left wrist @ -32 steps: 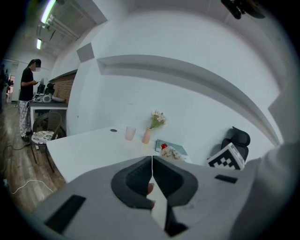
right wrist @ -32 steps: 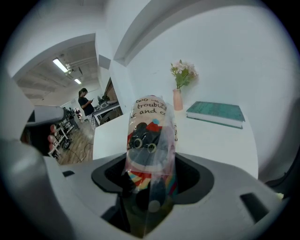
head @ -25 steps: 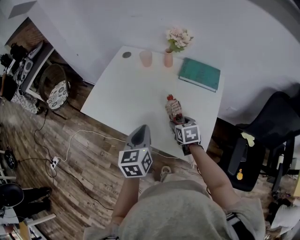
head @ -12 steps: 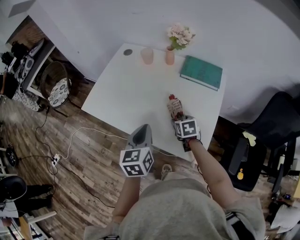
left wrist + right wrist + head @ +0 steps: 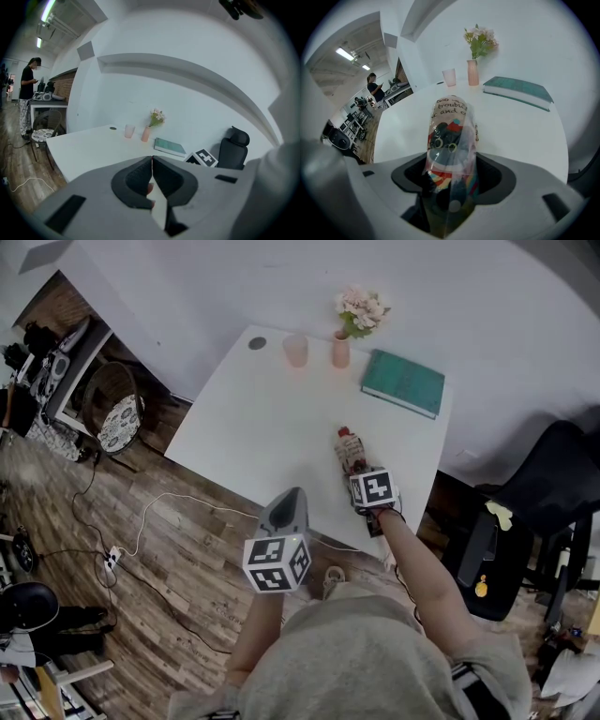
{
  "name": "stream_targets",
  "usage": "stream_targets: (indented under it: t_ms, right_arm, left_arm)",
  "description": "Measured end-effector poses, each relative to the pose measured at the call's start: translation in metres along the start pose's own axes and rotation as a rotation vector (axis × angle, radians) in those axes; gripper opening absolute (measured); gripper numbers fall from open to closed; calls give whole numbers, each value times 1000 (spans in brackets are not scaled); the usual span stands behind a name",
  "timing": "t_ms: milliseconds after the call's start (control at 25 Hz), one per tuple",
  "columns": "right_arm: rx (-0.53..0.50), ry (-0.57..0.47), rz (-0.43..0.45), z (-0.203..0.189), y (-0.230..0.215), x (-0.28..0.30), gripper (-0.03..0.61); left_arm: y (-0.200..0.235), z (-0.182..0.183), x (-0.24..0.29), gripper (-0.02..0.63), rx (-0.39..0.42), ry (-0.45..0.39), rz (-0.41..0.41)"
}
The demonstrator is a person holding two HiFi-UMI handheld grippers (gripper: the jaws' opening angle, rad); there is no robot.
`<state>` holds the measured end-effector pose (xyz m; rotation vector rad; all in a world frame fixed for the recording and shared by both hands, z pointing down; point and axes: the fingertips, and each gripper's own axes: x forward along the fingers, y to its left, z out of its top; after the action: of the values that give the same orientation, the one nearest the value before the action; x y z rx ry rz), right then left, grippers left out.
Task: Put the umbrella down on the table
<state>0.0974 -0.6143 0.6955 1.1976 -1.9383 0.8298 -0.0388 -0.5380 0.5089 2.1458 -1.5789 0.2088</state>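
The right hand-held gripper (image 5: 360, 471) pinches the umbrella (image 5: 349, 451), its jaws closed on the near end of the folded bundle. In the right gripper view the umbrella (image 5: 450, 140) sits between the jaws of the hand-held gripper (image 5: 450, 187) and points away from the camera. It is wrapped in a clear sleeve with a cartoon print and some lettering. The umbrella lies low over the right front part of the white counter (image 5: 253, 418). I cannot tell whether it touches the top.

The left hand-held gripper (image 5: 289, 499) hangs just off the counter's near edge, above the wooden floor (image 5: 178, 568). Its jaws are pressed together at the tips, as the left gripper view shows (image 5: 152, 174), and nothing is gripped between them.

At the far side of the counter a pink cup (image 5: 295, 350) stands just beside a pink vase (image 5: 340, 351) with pale flowers (image 5: 361, 310). A teal book (image 5: 403, 383) lies flat to the right of the vase, well apart from the umbrella. A black chair (image 5: 553, 484) stands off the counter's right side, and a white cable (image 5: 150, 521) runs across the floor on the left.
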Motion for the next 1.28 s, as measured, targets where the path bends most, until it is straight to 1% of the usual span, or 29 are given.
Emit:
stream_targets:
  t_ms: [240,360,680,920,1120,1280]
  right_arm:
    - [-19,-14,13,-1,3,-6,290]
    - [-7,-50,2,0,2,-19,299]
    - [25,-166,-32,0,11,-75,292]
    - [-1,-278,-10,-8,48,-132,276]
    - [-2,-374,24,-19,86,-179,229]
    - [7,-433,44,-38,114,-211,179]
  left_arm:
    - [-2,-1,-15,9,8,-3,-2]
    - [-3,-1,-25,9,11,-7,-5]
    - [-10,-3,-57,9,27,-18,-35]
    - [-13,-11,-90,9,36,-23,-47]
    - [-17,-19,-121,9,37,-33,-54]
    - [-20,-29,-149,9,41,-41,-59]
